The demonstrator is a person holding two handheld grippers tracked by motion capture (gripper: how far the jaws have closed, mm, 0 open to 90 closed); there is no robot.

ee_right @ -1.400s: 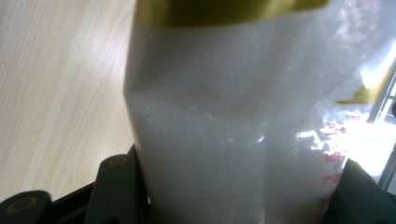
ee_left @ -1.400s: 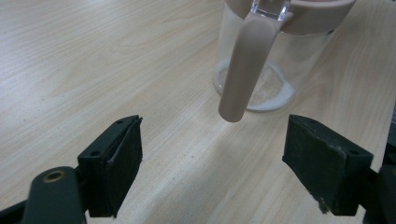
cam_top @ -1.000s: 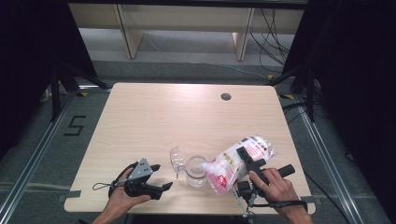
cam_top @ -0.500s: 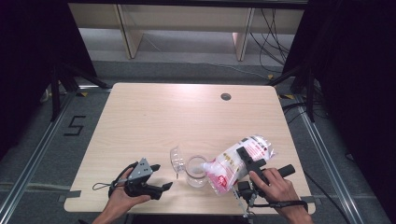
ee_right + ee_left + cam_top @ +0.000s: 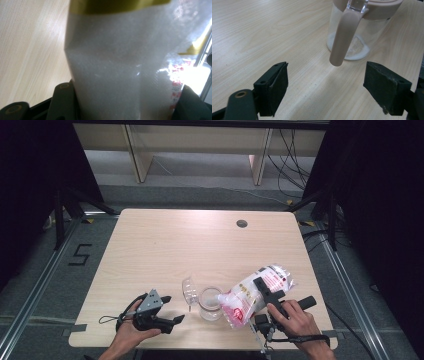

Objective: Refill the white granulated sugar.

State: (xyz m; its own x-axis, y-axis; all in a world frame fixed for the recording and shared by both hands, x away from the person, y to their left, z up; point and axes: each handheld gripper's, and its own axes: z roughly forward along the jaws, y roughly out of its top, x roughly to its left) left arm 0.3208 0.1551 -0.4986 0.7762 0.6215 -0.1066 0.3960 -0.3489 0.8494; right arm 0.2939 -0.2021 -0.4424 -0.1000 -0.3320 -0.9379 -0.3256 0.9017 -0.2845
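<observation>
High view first: at the left of the table (image 5: 150,250) we hold the left gripper (image 5: 172,312) low over the wood near the front edge, and it points toward the jar (image 5: 210,303). Left gripper view puts its two black pads (image 5: 274,87) wide apart with nothing between them but bare tabletop; just ahead stands the clear jar (image 5: 359,30), with a thin layer of white grains on its bottom and a beige handle (image 5: 340,40) hanging down from its beige lid ring. The jar's clear lid (image 5: 189,290) stands flipped open on its left side. Next, the plastic bag of white grains (image 5: 252,295) lies tilted, its low end at the jar's mouth. Our right gripper (image 5: 265,292) is clamped on that bag; in the right gripper view the bag (image 5: 117,65) sits pressed between both jaws.
</observation>
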